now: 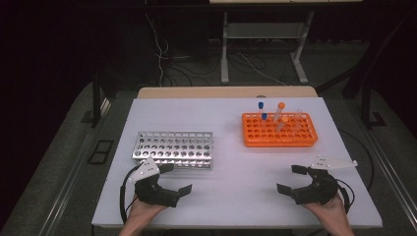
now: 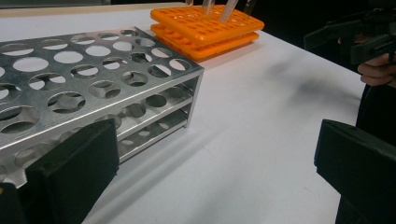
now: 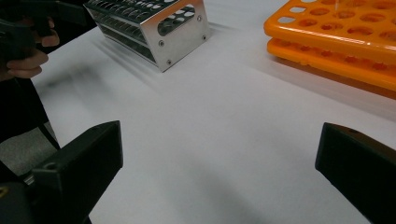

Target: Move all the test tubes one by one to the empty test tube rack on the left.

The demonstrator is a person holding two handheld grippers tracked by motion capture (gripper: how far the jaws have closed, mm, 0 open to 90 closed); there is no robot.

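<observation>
Right, two racks on the white table (image 1: 231, 162), two grippers, both down at the near edge. The left gripper (image 1: 173, 180) sits just beside the near end of the metal rack (image 1: 173, 149), jaws spread wide with nothing between them. In the left gripper view one jaw overlaps the rack's near corner, so whether it touches there is hard to say. The right gripper (image 1: 293, 179) hovers over bare table, well apart from the orange rack (image 1: 279, 130), jaws likewise spread and empty.

The tubes (image 1: 279, 115) standing in the orange rack are hard to count: from the high view I make out two blue caps and two orange caps, plus one pale tube at the right that is barely visible. The left gripper view cuts those tubes off at the top edge. The metal rack's holes look empty. Both forearms are cropped at the bottom of the high view.
</observation>
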